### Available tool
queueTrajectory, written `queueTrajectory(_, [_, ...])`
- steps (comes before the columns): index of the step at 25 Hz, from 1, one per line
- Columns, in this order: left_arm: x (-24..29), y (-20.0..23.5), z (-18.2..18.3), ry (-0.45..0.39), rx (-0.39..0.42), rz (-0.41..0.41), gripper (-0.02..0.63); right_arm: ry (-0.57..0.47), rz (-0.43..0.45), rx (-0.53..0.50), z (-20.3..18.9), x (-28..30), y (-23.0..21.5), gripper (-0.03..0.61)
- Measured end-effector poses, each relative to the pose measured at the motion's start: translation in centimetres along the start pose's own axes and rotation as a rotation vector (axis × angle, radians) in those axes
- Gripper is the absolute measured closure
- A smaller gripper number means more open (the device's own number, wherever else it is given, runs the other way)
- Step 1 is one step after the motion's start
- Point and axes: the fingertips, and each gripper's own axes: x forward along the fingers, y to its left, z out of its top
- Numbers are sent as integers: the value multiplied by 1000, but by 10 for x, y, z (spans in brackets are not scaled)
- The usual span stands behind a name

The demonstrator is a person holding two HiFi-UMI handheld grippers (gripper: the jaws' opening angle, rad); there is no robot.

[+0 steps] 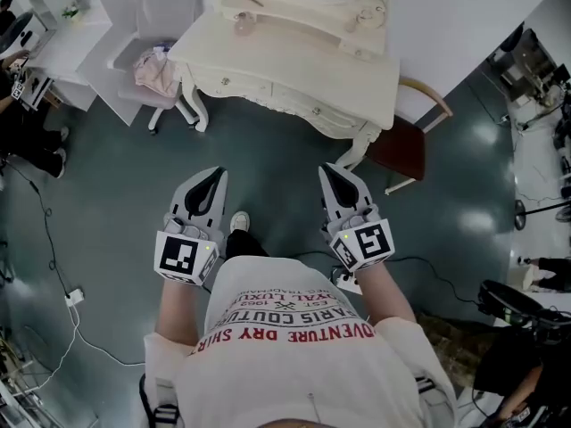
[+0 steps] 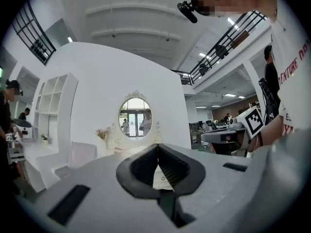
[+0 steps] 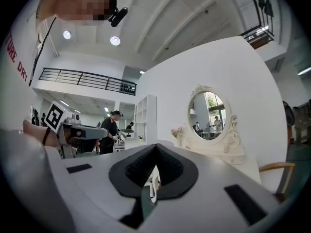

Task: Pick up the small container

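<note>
The container (image 1: 243, 23) – a small pinkish thing, too small to make out further – sits on the top of the dresser (image 1: 294, 65), at about 12 o'clock in the head view, near the dresser's back ledge. Neither gripper is near it.

The left gripper (image 1: 214, 175) hangs over the floor (image 1: 116, 203) at 7 o'clock from the dresser, its jaws shut tip to tip with nothing between them. The right gripper (image 1: 332, 172) is level with it at 5 o'clock from the dresser, its jaws likewise pressed together and empty. Both point toward 12 o'clock, well short of the dresser's front edge. A shoe (image 1: 239, 222) shows between them.

A white chair (image 1: 169, 12) stands at 9 o'clock from the dresser, with a pink cloth (image 1: 159, 74) on its seat. A wooden chair (image 1: 401, 145) stands at 4 o'clock from the dresser, partly tucked behind its corner. In the gripper views an oval mirror (image 2: 135, 116) rises above the dresser – straight ahead for the left gripper, toward 2 o'clock for the right.
</note>
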Motion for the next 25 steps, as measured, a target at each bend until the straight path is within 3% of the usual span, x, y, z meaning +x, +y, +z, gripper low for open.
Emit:
queueTrajectory(6, [16, 3, -15, 20, 5, 10, 606, 49, 7, -13, -18, 13, -16, 580])
queueTrajectory(11, [46, 43, -14, 2, 62, 35, 606, 52, 19, -9, -23, 59, -29, 580])
queueTrajectory(17, [104, 126, -26, 11, 65, -18, 606, 69, -29, 11, -37, 157, -44, 580])
queueTrajectory(25, [205, 276, -27, 19, 61, -81, 606, 82, -94, -24, -29, 323, -74, 580])
